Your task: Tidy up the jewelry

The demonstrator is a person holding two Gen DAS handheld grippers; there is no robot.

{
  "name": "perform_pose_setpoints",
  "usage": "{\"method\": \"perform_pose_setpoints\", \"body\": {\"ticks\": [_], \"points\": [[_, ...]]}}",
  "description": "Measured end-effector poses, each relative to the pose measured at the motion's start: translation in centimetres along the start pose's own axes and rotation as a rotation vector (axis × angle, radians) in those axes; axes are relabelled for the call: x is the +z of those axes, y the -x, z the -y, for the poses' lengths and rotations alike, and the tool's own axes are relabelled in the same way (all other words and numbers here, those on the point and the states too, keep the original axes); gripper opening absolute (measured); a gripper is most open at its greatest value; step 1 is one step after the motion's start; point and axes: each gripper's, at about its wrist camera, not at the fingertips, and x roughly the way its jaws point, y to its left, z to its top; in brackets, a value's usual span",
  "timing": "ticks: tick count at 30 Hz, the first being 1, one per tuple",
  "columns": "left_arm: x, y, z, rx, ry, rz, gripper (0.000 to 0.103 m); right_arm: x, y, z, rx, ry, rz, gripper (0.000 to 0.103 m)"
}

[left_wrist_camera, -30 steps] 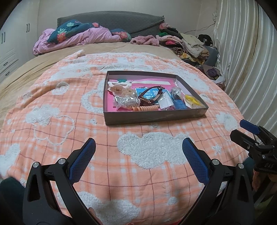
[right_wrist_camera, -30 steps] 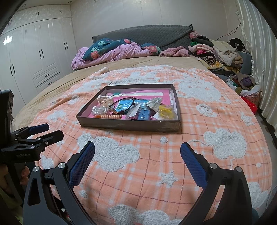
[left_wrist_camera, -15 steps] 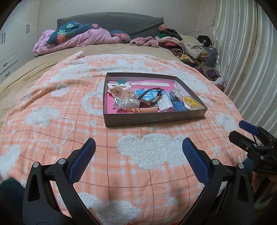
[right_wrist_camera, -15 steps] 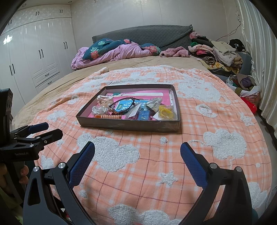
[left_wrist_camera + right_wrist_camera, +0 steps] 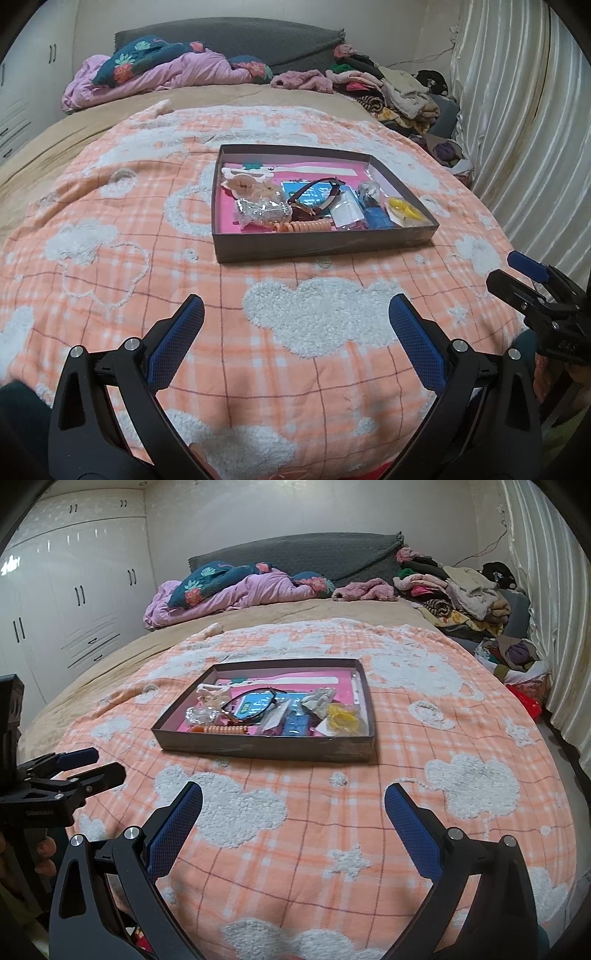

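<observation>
Roughly centred ahead of both tools sits the shallow box [image 5: 325,247] on the orange plaid blanket [image 5: 110,258], well apart from either. Left to right: left gripper [image 5: 295,317], jaws spread wide, nothing between them, box ahead and slightly right of its line. Right gripper [image 5: 293,799], equally spread and empty, box ahead and slightly left. Neither looks clearly nearer. Box's long axis runs crosswise to both tools.

Inside, again left to right: cream hair clips [image 5: 245,182], a clear packet of trinkets [image 5: 262,212], an orange coil tie [image 5: 306,226] along the near wall, a dark hoop-like piece [image 5: 314,192] on a blue card, small packets, yellow item [image 5: 404,214] at the right end. All jumbled together, so sorted or not is unclear.
</observation>
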Motion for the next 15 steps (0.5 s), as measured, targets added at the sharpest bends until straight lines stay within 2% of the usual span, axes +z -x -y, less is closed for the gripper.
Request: {"method": "perform_pose_setpoints", "body": {"ticks": [5, 9, 12, 15], "points": [[0.1, -0.5, -0.4, -0.019, 0.027, -0.017, 0.094, 0.0, -0.9, 1.3, -0.036, -0.03, -0.007, 0.098], [0.5, -1.4, -2.5, -0.034, 0.104, -0.027, 0.094, 0.3, -2.0, 3.1, -0.075, -0.083, -0.019, 0.098], [1.4, -2.5, -4.7, 0.063, 0.144, -0.033, 0.094, 0.9, -3.2, 5.6, -0.135, -0.126, -0.027, 0.098], [3.6, -4.6, -9.1, 0.205, 0.23, -0.07, 0.094, 2.4, -5.5, 10.4, -0.239, -0.201, -0.053, 0.099]]}}
